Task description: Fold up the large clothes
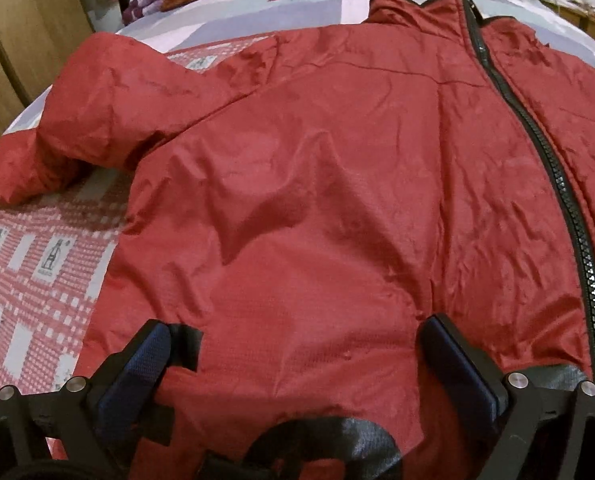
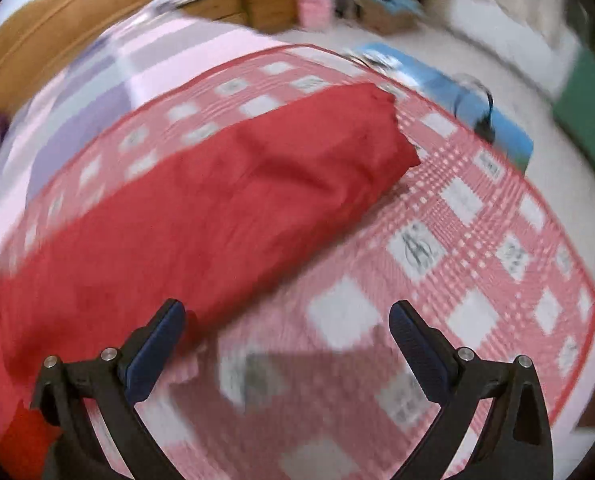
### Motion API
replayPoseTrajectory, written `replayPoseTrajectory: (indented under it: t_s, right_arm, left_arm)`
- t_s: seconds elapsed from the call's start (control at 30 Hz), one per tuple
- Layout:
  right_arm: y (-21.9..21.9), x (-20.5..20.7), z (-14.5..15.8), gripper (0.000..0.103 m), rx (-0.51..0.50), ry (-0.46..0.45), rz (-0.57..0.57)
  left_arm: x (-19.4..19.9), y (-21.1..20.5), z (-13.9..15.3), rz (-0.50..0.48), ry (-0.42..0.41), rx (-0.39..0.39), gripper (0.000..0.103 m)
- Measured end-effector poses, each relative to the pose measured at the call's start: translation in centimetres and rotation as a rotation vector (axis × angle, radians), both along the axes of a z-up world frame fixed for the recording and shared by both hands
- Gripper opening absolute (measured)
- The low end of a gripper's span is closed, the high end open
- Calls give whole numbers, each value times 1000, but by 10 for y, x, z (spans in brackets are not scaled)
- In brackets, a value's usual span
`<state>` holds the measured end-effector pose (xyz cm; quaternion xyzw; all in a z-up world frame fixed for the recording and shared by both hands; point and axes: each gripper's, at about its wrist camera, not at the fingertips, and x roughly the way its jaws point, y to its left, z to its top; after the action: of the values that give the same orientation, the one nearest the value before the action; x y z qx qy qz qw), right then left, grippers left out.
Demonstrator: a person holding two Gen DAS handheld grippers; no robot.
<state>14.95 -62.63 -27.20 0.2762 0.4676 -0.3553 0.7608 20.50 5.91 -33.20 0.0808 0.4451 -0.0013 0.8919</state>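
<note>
The red jacket (image 1: 337, 184) is lying spread out, zipper (image 1: 553, 168) up, on the pink checked blanket (image 1: 29, 264) covering the bed. The left hand-held gripper (image 1: 297, 344) is hovering with fingers spread wide over the jacket's hem. The right hand-held gripper (image 2: 287, 324) is spread apart too, gripping nothing, beside the jacket's sleeve (image 2: 225, 196); this view is blurring.
</note>
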Motion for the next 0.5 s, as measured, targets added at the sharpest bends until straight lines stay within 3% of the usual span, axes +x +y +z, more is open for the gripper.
replayPoseTrajectory:
  t_s: [0.23, 0.37, 0.43, 0.47, 0.5]
  right_arm:
    - [-45, 13, -47, 103, 236, -53, -198]
    - [-48, 20, -51, 99, 250, -71, -239]
    - [-52, 17, -43, 44, 285, -213, -237]
    - [-54, 17, -40, 25, 289, -245, -241]
    - [-54, 17, -36, 19, 290, -270, -244]
  left_arm:
    - [2, -1, -2, -1, -7, 6, 103]
    - [2, -1, -2, -1, -9, 7, 103]
    - [2, -1, -2, -1, -9, 7, 103]
    - [3, -1, -1, 0, -10, 7, 103]
    - [3, -1, -1, 0, -10, 7, 103]
